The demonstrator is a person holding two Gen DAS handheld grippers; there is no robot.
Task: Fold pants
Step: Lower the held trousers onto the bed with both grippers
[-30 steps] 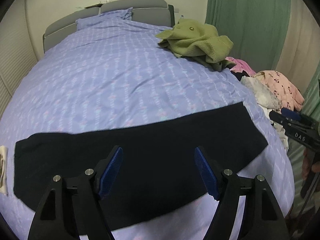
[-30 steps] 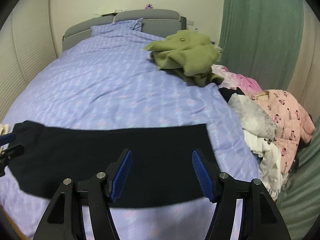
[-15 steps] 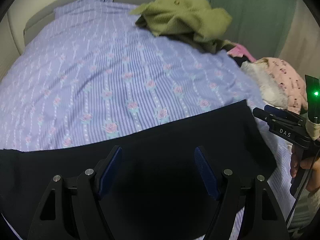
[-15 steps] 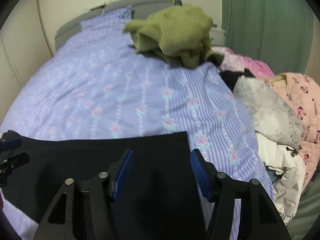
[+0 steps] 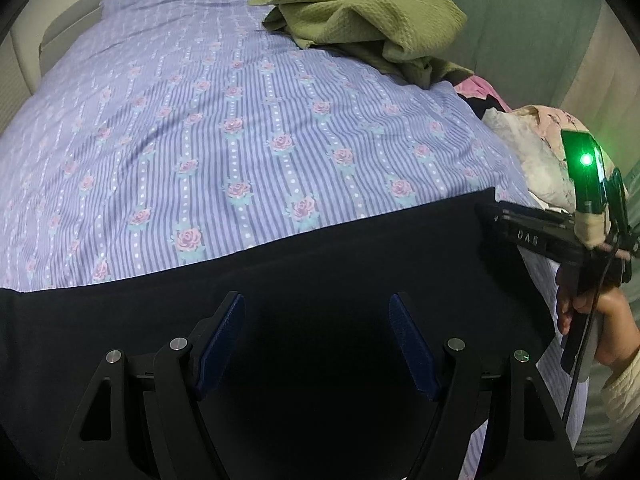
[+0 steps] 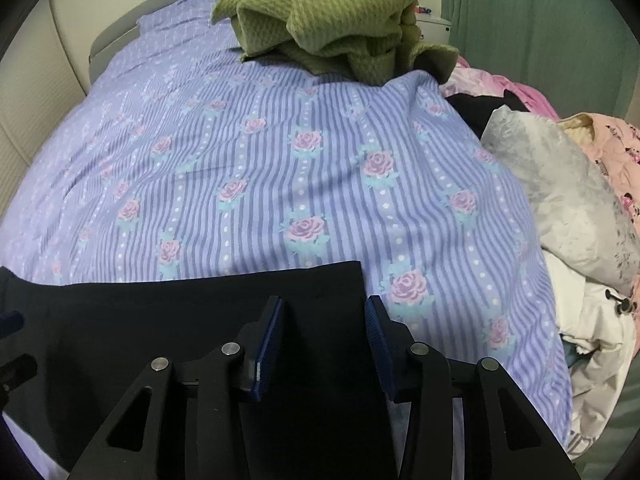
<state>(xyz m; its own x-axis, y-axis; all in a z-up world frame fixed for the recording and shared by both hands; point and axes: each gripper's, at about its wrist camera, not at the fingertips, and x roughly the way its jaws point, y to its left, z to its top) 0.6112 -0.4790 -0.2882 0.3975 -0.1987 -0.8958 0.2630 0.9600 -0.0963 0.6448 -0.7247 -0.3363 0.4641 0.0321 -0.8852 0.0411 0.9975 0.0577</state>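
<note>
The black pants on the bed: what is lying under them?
The black pants lie flat on the purple flowered bedcover, which shows beyond their far edge and past their right end. Anything else beneath the pants is covered by the cloth and cannot be seen.

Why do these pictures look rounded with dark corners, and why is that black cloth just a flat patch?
Both views are fisheye: black corners, the bed bulging. In the left wrist view the black pants show almost no folds in dim light, and a green lamp on the right gripper glares. In the right wrist view the sheet's roses look sharp.
</note>
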